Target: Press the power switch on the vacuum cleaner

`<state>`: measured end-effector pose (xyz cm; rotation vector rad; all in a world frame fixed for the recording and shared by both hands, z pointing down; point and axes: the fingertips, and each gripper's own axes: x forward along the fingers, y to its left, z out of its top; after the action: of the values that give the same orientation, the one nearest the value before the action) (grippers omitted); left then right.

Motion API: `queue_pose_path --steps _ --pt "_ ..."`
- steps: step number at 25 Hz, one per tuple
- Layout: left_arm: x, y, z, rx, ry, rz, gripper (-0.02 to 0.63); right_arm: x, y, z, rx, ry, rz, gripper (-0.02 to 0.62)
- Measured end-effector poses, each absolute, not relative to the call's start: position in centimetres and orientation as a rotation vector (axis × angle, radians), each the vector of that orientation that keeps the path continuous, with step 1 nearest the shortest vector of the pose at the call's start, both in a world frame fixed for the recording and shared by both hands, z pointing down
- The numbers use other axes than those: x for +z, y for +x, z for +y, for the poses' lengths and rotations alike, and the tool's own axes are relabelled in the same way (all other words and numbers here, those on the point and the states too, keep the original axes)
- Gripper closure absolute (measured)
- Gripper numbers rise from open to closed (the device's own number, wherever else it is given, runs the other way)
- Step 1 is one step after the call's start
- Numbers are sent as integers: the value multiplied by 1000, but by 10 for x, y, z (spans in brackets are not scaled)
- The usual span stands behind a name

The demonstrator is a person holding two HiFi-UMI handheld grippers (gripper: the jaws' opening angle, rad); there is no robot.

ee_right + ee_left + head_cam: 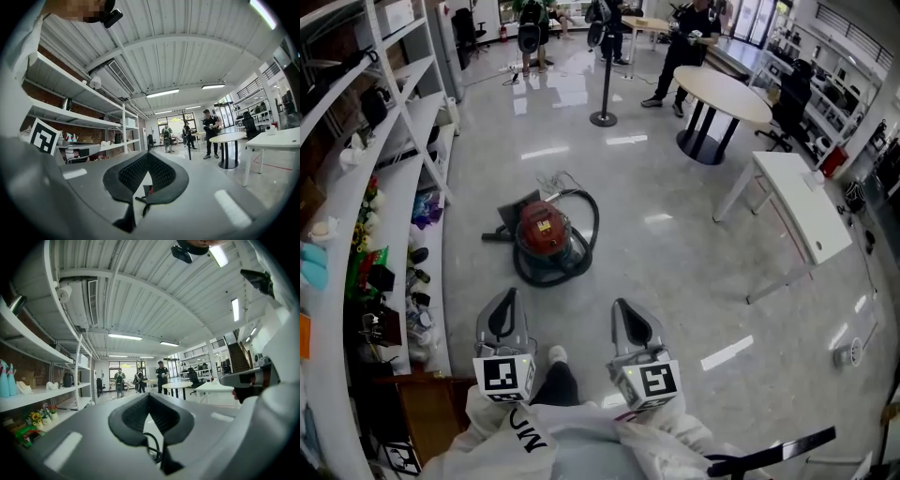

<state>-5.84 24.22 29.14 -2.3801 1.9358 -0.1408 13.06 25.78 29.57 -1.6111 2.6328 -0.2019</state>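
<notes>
Evidently the reach has not begun: the left hand-held gripper (pixel 502 317) and the right hand-held gripper (pixel 630 323) hang close to the person's body, jaws closed tip to tip on nothing. Well ahead, toward the left edge of the glossy grey floor (pixel 675 262), sits the round red canister vacuum cleaner (pixel 542 230). One gripper must go down to its top to find the switch.

Vacuum cleaner (pixel 544 230) power switch too small to tell; fingers (pixel 131 418) hide most of cleaner in gripper views.
</notes>
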Motion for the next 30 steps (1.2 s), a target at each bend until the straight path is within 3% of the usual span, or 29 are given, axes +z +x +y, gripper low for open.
queue_pose_path --steps 30 --pt "304 -137 95 -147 -2443 1943 606 299 53 108 -232 -1681 2652 595"
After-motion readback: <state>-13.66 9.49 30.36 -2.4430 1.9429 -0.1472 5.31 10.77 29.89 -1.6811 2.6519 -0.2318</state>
